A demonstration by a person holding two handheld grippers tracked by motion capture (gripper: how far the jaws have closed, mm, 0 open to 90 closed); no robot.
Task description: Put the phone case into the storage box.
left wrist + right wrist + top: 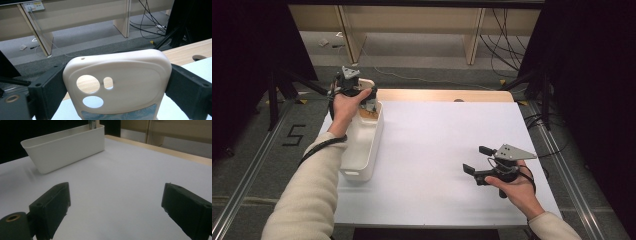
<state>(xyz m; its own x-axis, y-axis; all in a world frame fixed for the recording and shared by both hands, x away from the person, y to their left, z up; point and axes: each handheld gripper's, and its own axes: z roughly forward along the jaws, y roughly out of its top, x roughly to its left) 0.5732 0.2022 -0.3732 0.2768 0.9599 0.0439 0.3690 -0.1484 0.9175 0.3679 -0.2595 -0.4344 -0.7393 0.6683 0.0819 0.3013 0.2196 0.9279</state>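
Left hand-held gripper (117,82) clamps a cream plastic phone case (117,80) above the long white plastic bin's (362,145) far end; right hand-held gripper (115,210), well right of it, gapes released.

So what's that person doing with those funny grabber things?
A person holds a grabber in each hand at a white table. The left gripper has its fingers shut on a cream phone case, held above the far end of a long white bin. The right gripper is open and holds nothing, hovering low over the bare table on the other side.
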